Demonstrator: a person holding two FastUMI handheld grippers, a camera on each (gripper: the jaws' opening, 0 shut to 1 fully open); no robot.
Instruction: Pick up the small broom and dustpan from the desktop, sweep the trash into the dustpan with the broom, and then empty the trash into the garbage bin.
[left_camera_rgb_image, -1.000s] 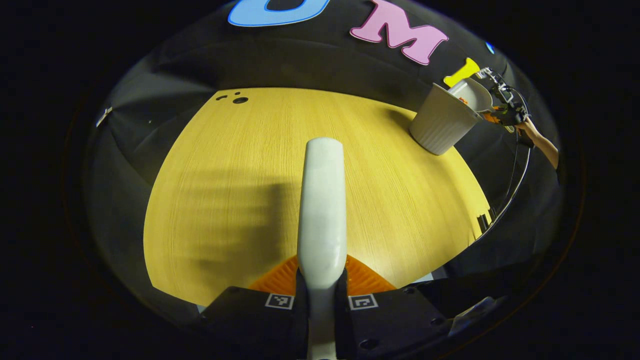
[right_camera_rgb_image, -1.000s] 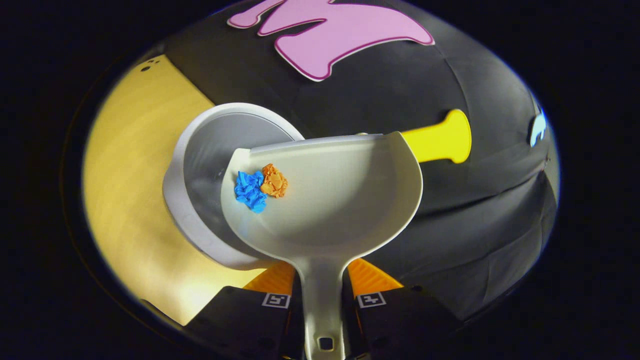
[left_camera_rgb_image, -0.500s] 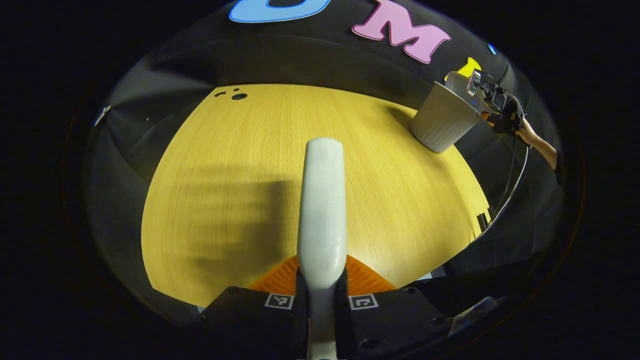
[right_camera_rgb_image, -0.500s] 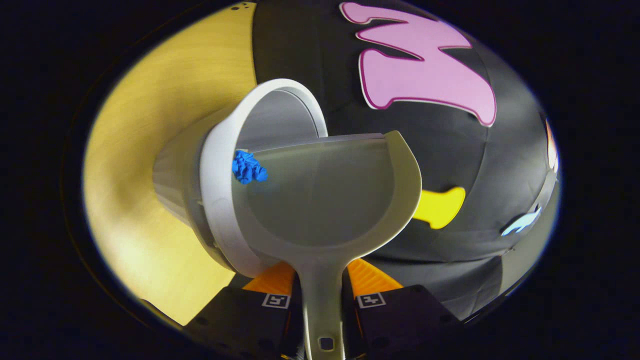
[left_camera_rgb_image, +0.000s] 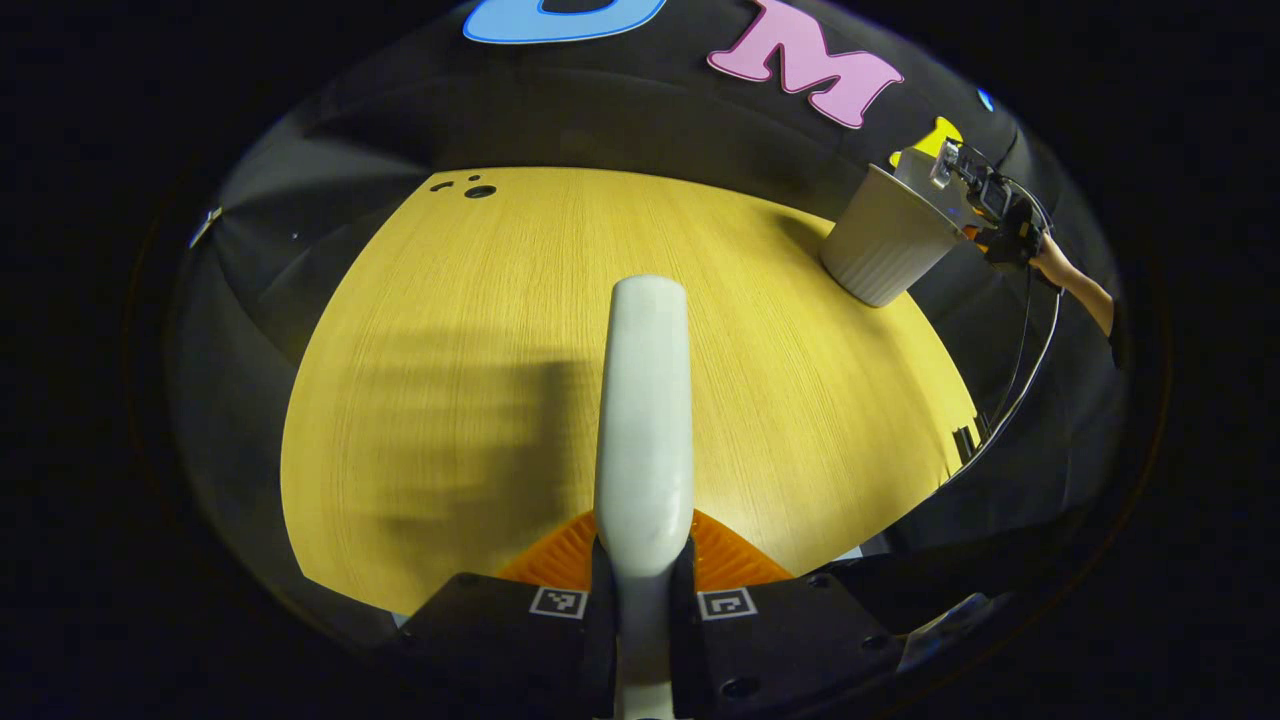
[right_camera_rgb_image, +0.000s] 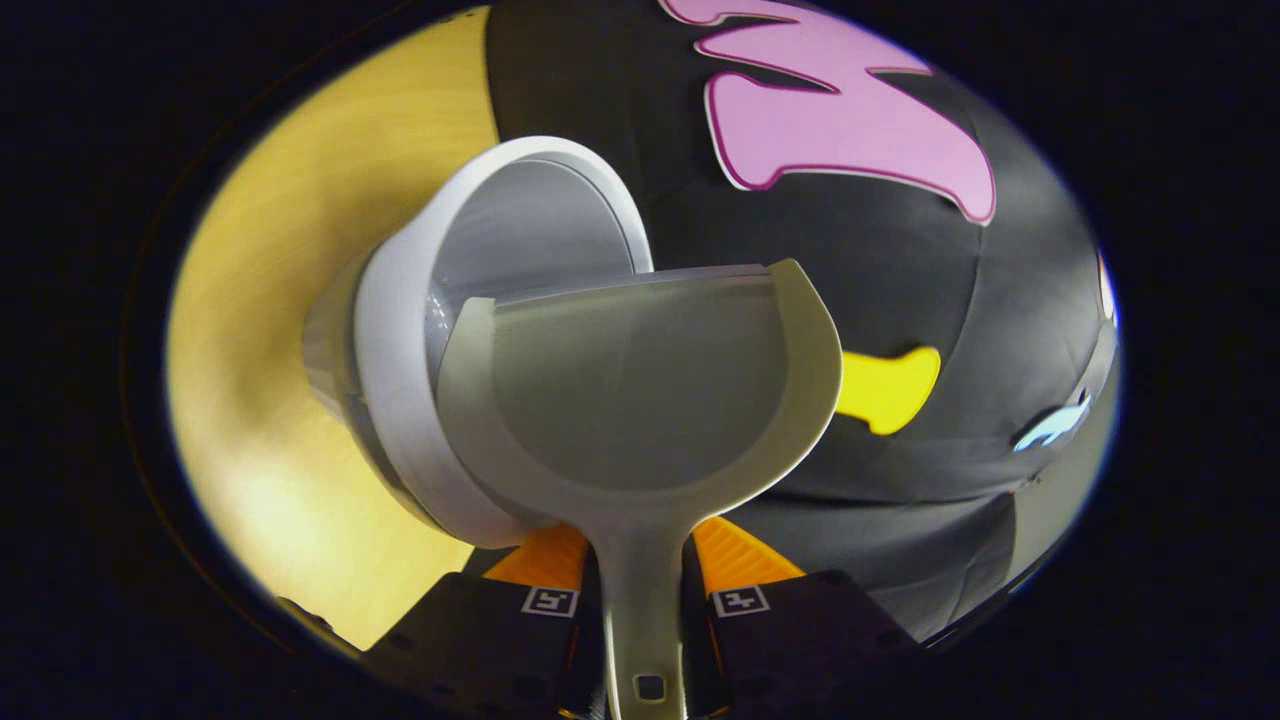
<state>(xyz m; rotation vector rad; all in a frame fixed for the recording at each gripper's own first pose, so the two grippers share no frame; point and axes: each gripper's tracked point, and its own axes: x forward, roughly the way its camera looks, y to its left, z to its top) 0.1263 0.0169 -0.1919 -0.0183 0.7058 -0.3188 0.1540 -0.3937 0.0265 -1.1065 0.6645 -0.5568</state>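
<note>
At 11 o'clock over the garbage bin (right_camera_rgb_image: 470, 330), the empty dustpan (right_camera_rgb_image: 640, 390) tilts, light and rigid, its handle clamped by the right gripper (right_camera_rgb_image: 640, 600); the left gripper (left_camera_rgb_image: 642, 600) clenches the broom (left_camera_rgb_image: 645, 400) above the bench (left_camera_rgb_image: 450, 330).

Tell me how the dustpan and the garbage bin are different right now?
The dustpan is a shallow scoop with a handle, held in the right gripper; the garbage bin is a deep ribbed cup standing on the desk. The dustpan is tipped over the bin's mouth; the bin stays upright. Both are pale, and the dustpan's scoop looks empty.
</note>
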